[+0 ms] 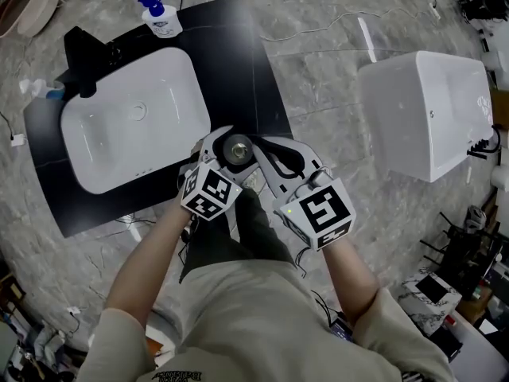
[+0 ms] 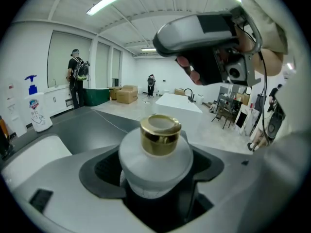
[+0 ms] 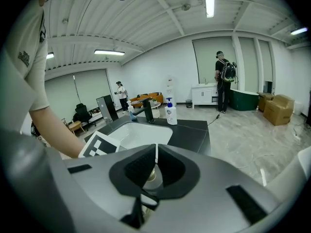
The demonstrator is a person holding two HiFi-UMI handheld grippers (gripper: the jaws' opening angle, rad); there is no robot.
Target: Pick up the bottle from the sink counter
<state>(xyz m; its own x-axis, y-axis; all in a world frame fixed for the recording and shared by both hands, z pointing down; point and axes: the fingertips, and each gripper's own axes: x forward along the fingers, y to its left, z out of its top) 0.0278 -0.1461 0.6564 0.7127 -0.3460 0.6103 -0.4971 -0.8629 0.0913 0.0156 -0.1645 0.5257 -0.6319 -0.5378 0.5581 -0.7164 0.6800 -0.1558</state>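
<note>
Two grippers are held close together in front of the body, at the near edge of the table [image 1: 238, 62]. The left gripper [image 1: 229, 145] is clamped on the bottle [image 2: 154, 157]; its jaws press on the frosted white body below the gold cap [image 2: 160, 135]; the bottle stands upright between them. We judge that the grip is set low on the body so that the cap is left free and the bottle cannot tip in the jaws. The bottle hangs above the table with no part touching it; we therefore take the pick-up as done in substance. The right gripper [image 3: 156, 154] has its jaws fully together with nothing between them; it sits just beside the left one; we judge that it is parked there as a spare support, out of the way of the load.

The table is a matte black slab; it carries a white sink [image 1: 95, 157], a black tap [image 1: 79, 54] on the sink's far side, and a soap pump [image 1: 161, 18] with a blue head at one corner. The slab sits low over a grey marbled floor [image 1: 334, 62]; thin cables cross that floor. A white unit [image 1: 429, 114] stands well apart to the right. The room is large and white-walled, lit by ceiling strip lights; a person [image 2: 77, 79] stands far off by the wall; cardboard boxes [image 2: 126, 93] lie beyond.
</note>
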